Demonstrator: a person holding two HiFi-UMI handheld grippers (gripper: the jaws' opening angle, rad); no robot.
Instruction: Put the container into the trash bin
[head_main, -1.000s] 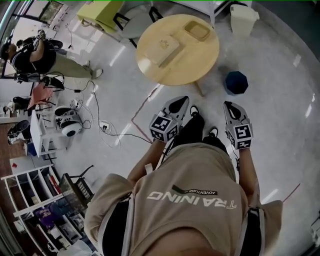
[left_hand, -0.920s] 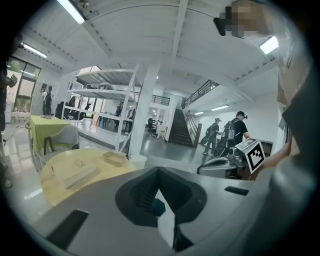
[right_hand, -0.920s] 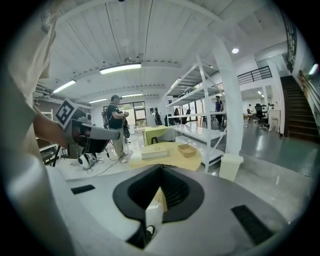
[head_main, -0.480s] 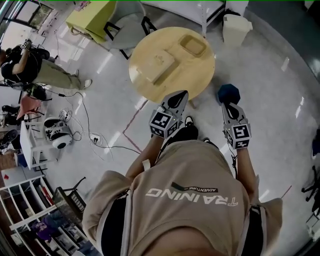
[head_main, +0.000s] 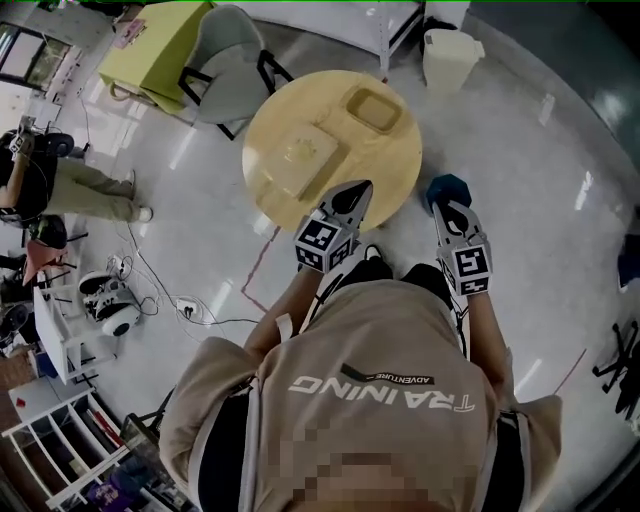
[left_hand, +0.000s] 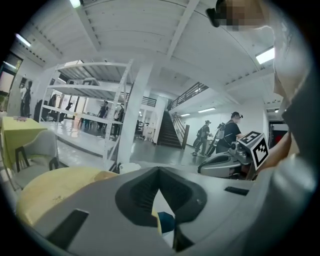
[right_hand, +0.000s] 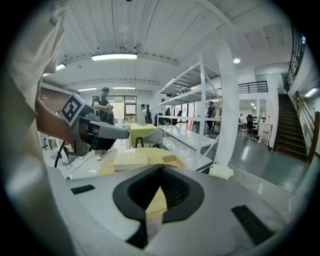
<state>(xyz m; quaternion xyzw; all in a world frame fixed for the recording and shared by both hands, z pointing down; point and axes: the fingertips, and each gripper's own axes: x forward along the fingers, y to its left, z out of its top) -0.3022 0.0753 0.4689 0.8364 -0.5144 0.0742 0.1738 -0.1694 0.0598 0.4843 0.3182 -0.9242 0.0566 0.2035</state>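
On the round wooden table (head_main: 395, 165) lie a flat closed container (head_main: 300, 160) and an open tray-like container (head_main: 375, 108); the right gripper view shows them too, the closed container (right_hand: 132, 160) and the tray (right_hand: 172, 161). A white trash bin (head_main: 447, 58) stands on the floor beyond the table, and a dark blue bin-like thing (head_main: 448, 187) stands beside the table's right edge. My left gripper (head_main: 358, 188) hangs over the table's near edge, shut and holding nothing. Off the table, over the blue thing, my right gripper (head_main: 443, 207) is also shut and holding nothing.
A grey chair (head_main: 235, 50) and a yellow-green table (head_main: 165, 45) stand behind the round table. A person (head_main: 40, 180) stands at far left, with cables (head_main: 160, 290) and gear on the floor. Shelving (head_main: 60, 450) is at lower left, and white racks (right_hand: 200, 100) rise beyond the white bin.
The person has walked toward the round table, which now sits closer. Both grippers have come forward with the person, the left one reaching the table's near edge, and both stay shut.
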